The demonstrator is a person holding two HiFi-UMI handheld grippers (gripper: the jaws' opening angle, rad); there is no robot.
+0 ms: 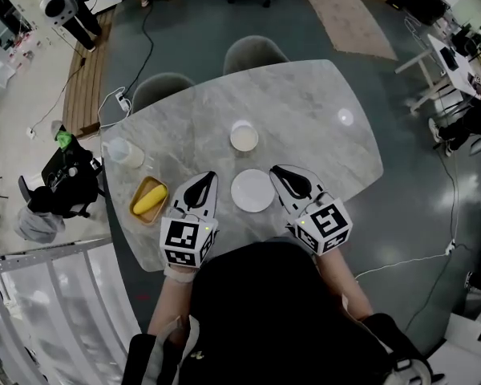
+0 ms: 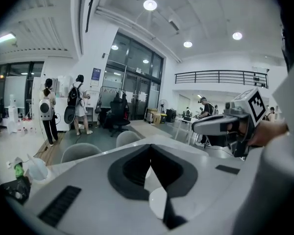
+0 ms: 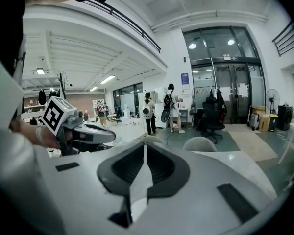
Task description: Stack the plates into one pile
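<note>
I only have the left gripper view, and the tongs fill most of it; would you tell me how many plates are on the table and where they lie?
Observer: The head view shows two white round pieces: a flat plate between the left gripper and the right gripper, and a smaller dish farther out, apart from it.
Operator: Thank you. Is anything lying off to my left?
Observer: Yes, a yellow oblong dish lies just left of the left gripper.
Operator: And is the right gripper carrying anything?
Observer: No. In the right gripper view its tongs are together with nothing between them.
</note>
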